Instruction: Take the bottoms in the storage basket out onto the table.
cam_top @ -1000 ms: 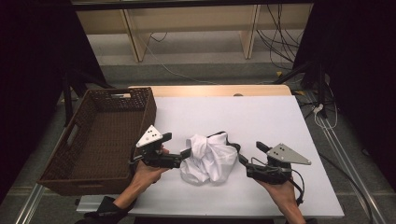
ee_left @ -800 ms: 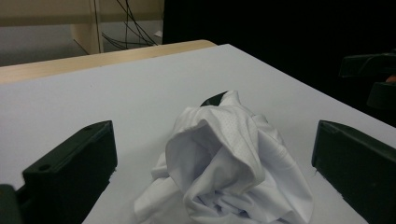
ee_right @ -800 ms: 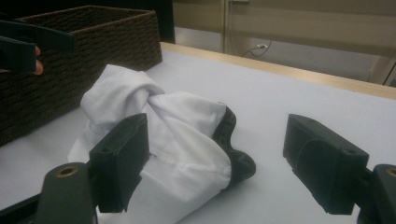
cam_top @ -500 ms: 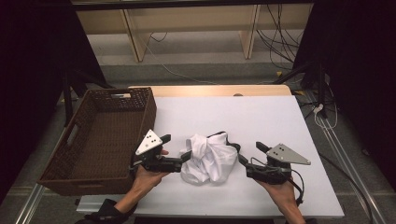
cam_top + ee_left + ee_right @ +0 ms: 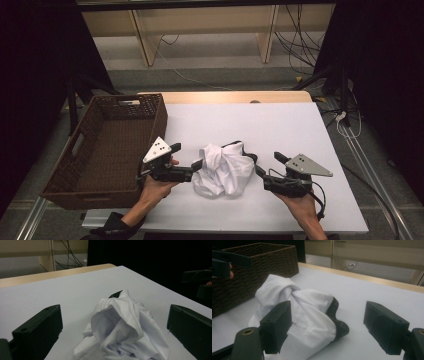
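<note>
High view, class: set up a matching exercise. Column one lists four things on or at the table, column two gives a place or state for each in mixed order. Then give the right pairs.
Column one:
1. wicker basket
2. white garment
3. left gripper
4. right gripper

Column two:
A. crumpled in a heap between the two grippers
B. open, at the heap's right side
C. dark brown, at the table's left edge
D. open, between the basket and the heap

Pairs: 1-C, 2-A, 3-D, 4-B
</note>
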Demonstrator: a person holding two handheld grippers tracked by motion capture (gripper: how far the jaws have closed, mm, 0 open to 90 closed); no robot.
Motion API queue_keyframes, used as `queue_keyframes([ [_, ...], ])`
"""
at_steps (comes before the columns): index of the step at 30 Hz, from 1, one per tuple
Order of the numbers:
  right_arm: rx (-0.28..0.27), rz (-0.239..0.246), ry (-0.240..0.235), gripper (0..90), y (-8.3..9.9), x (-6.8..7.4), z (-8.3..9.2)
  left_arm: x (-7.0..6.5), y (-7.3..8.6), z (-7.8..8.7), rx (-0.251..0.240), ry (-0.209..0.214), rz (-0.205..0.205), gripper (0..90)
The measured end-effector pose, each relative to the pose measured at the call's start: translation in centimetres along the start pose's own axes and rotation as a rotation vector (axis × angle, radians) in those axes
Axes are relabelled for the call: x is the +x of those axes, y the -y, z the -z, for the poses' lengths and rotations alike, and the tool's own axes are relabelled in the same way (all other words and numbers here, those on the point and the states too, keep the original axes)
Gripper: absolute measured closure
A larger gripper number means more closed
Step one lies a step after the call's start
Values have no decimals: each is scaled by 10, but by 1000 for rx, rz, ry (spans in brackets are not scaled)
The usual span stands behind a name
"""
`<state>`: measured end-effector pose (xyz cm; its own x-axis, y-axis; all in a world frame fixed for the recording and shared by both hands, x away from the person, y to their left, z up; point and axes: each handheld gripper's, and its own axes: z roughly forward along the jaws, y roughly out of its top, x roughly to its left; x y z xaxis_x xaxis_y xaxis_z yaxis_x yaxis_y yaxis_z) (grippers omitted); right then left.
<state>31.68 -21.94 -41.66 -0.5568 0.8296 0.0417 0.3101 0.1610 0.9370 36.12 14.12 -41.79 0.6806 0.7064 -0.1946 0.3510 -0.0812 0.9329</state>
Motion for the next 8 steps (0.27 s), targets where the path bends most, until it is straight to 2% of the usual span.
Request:
queue_keyframes([
  [8,0,-2,-1,237,0,0,0,1,0,0,-2,-4,8,0],
])
